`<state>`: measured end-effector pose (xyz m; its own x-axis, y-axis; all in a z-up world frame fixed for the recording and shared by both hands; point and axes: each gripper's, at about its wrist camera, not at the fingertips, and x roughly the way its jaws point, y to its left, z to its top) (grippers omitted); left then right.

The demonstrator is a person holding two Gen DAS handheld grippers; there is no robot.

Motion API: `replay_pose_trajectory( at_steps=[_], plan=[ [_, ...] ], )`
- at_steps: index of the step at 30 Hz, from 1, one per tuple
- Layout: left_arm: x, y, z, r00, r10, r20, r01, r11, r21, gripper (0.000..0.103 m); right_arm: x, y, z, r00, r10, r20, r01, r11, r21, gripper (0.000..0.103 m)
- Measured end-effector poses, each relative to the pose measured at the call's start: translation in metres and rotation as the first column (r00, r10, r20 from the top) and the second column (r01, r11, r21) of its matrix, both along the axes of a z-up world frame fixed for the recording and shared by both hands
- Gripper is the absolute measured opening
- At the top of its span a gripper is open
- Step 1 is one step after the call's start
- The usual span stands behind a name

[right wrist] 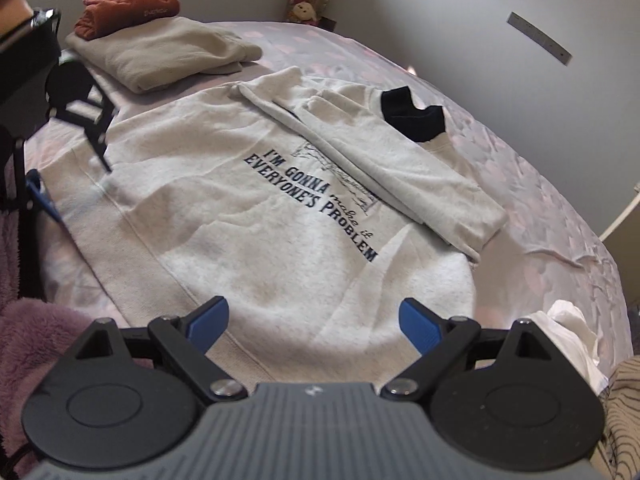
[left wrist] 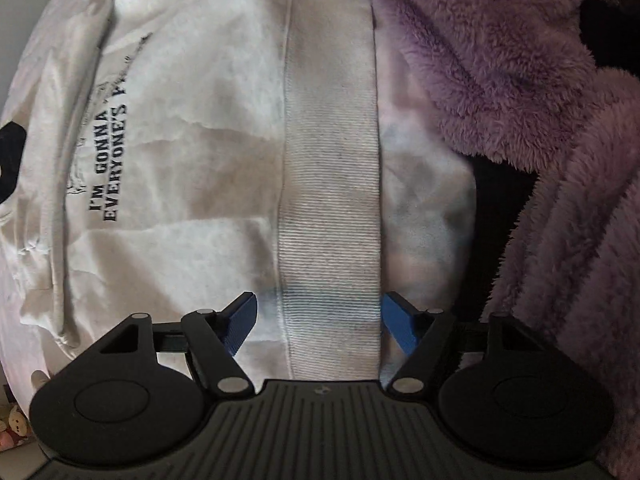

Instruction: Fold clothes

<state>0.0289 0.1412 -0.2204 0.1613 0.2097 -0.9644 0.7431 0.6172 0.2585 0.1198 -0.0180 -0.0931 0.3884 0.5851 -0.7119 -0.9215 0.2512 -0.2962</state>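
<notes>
Sweatshirt (right wrist: 256, 240), pale grey with dark collar (right wrist: 412, 118) and navy lettering "I'M GONNA make it EVERYONE'S PROBLEM", lies face up on the floral bedspread (right wrist: 520, 184), both sleeves folded across its chest above the lettering. Left gripper (left wrist: 320, 326), blue-tipped fingers spread wide, straddles the sweatshirt's ribbed hem band (left wrist: 332, 200) without closing on it; right gripper (right wrist: 314, 322), fingers equally wide, hovers over the hem edge nearest its camera, gripping nothing. Beyond the sweatshirt: folded beige garment (right wrist: 160, 54) topped by folded rust-red garment (right wrist: 128, 4); beside its hem, purple fleece (left wrist: 520, 60).
</notes>
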Motion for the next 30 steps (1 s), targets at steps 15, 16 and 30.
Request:
replay_pose_trajectory(
  at_steps=[15,16,30],
  plan=[
    [-0.009,0.013,-0.027,0.993,0.115,0.022,-0.116,0.992,0.055,0.033,0.019,0.005,-0.009,0.993,-0.002,-0.119,0.002,1.000,0.002,0.093],
    [-0.008,0.015,-0.025,0.990,0.135,0.030,-0.137,0.989,0.064,0.014,0.016,0.005,-0.008,0.993,0.011,-0.116,-0.011,1.000,-0.002,0.093],
    [0.028,0.074,0.082,0.851,0.486,0.197,-0.448,0.869,-0.208,0.005,-0.085,0.067,-0.035,0.939,0.337,-0.064,-0.343,0.922,-0.182,0.074]
  ],
)
